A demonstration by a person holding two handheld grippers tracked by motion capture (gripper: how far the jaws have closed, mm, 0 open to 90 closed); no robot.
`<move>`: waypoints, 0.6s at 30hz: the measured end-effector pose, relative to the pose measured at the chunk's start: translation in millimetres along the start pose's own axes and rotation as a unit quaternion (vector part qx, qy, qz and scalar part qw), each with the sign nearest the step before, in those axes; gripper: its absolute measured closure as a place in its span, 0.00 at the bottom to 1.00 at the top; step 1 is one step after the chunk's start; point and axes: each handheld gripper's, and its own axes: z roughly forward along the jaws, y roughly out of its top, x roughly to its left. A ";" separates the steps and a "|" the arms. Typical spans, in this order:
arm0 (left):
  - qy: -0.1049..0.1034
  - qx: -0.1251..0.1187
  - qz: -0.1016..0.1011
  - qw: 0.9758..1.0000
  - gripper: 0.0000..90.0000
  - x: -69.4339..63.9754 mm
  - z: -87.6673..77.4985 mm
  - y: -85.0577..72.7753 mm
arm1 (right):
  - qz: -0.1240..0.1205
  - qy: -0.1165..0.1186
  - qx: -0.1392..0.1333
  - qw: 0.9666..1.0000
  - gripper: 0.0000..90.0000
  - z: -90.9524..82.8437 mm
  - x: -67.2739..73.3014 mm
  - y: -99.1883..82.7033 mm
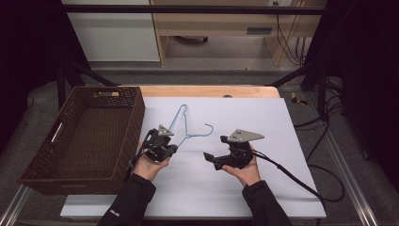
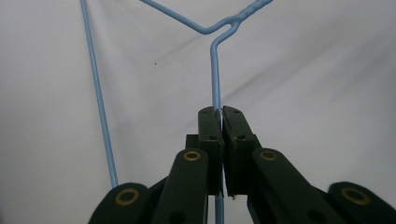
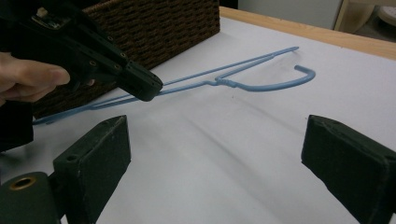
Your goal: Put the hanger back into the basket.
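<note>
Left tool [image 2: 219, 123] pinching blue wire hanger [image 2: 215, 70] on one arm nr twisted neck | hanger on white counter [image 1: 244, 188] by basket [image 1: 84, 136] | right tool [image 1: 217, 160] spread, empty | hanger prob. light, springy, slick: grip nr neck.

**Black tongs, dark sleeves**

Both forearms wear dark long sleeves. The left gripper [image 1: 172, 149] and right gripper [image 1: 207, 157] are black, each topped by a grey three-cornered plate. Brass-coloured rivets dot the jaw arms. A black cable [image 1: 291, 178] trails behind the right gripper.
</note>
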 end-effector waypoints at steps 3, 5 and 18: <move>0.000 -0.003 0.000 1.000 0.97 -0.2 0.0 0.0 | 0.003 0.003 0.004 1.000 0.10 6.8 0.6 -0.5; 0.000 -0.003 0.000 1.000 0.97 -0.2 -0.1 0.0 | 0.008 0.007 0.001 1.000 0.11 12.5 1.4 -0.4; -0.005 -0.005 -0.002 1.000 0.97 0.8 -1.6 0.4 | 0.029 0.011 0.003 1.000 0.15 47.1 -0.4 -5.6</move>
